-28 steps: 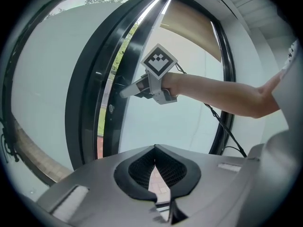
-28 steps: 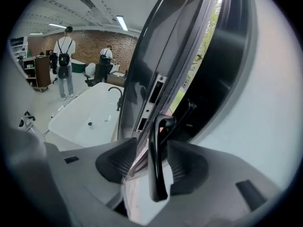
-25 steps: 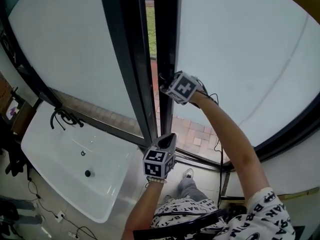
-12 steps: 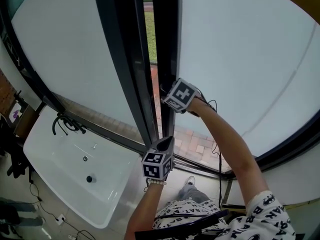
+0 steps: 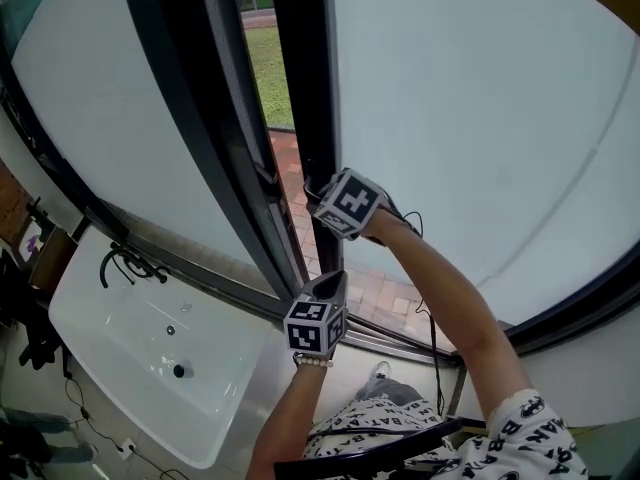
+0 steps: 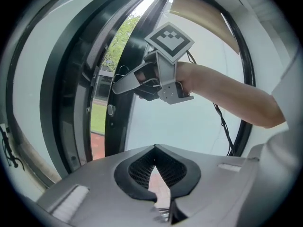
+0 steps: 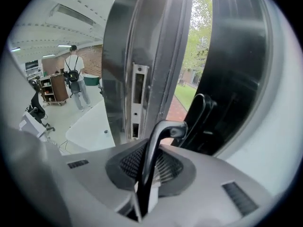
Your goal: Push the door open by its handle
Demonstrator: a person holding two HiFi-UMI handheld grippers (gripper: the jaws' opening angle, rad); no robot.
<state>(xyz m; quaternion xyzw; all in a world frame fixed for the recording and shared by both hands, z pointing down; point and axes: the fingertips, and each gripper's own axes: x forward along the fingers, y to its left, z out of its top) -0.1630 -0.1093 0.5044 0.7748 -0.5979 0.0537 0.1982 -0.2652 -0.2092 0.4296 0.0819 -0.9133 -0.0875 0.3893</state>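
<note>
Right tool point(image 5: 318, 196), its jaws just closing, grips the dark door handle point(image 7: 161, 138) on the far door frame point(image 5: 300, 88). Left tool point(image 5: 333, 286) is near, clenched and empty. The shirt point(image 5: 500, 438) reads "BRAIN".

Black lever handle point(image 7: 161, 131); dark-framed door point(image 5: 305, 108) ajar.

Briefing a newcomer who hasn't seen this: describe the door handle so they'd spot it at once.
Start at the frosted glass door on the right and follow its dark frame beside the gap showing grass. On it sits the door handle, a slim dark bent lever. Unlike the similar lever behind it, it is clamped in the tongs of the right gripper.
</note>
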